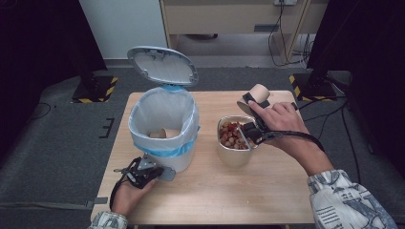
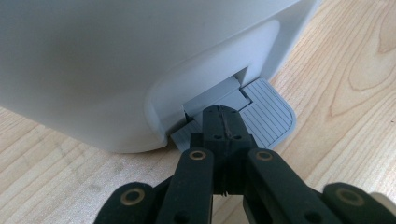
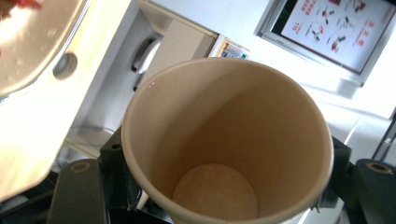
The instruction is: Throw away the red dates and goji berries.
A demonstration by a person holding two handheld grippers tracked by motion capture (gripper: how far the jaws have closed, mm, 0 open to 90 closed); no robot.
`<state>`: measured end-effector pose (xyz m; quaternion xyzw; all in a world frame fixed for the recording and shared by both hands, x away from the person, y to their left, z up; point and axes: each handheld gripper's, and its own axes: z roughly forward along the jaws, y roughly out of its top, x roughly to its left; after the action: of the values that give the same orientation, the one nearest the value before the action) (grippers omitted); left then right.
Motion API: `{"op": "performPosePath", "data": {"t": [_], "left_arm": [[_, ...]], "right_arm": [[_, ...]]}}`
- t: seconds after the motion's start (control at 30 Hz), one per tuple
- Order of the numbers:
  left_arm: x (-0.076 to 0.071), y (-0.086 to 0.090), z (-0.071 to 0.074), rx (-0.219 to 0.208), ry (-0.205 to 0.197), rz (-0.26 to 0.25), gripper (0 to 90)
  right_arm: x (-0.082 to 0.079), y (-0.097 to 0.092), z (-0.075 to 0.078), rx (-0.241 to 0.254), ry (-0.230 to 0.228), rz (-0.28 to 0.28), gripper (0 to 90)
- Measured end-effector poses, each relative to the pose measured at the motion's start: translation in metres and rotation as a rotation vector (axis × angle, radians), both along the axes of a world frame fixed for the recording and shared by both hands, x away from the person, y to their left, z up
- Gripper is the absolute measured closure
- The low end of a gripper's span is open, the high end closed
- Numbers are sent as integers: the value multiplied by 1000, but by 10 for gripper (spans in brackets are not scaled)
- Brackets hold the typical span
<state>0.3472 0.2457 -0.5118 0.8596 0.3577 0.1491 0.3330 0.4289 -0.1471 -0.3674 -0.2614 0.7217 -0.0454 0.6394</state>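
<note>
Standing on grey carpet (image 1: 52, 152): a light wooden table (image 1: 267, 191). Lying on that carpet just left of the table: short black tape marks (image 1: 107, 128). Flanking the table's far corners: two square stand bases edged in yellow-and-black stripes, one at the left (image 1: 95, 88), one at the right (image 1: 310, 86). Sitting against the back white wall (image 1: 119, 24): a pale wooden cabinet (image 1: 215, 16). Hanging down beside it at the right: dark cables (image 1: 279, 45). Showing in the right gripper view, high on a wall: a framed poster (image 3: 341, 32) with small red and black pictures, too blurred for reading.
</note>
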Motion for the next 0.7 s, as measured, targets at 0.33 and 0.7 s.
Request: {"op": "performPosePath", "data": {"t": [0.33,0.7], "left_arm": [[0,0,0,-1,0,0,899],[0,0,0,-3,0,1,899]], "right_arm": [[5,-3,3,113,54,-14,290],[8,0,9,211,86,-19,288]]}}
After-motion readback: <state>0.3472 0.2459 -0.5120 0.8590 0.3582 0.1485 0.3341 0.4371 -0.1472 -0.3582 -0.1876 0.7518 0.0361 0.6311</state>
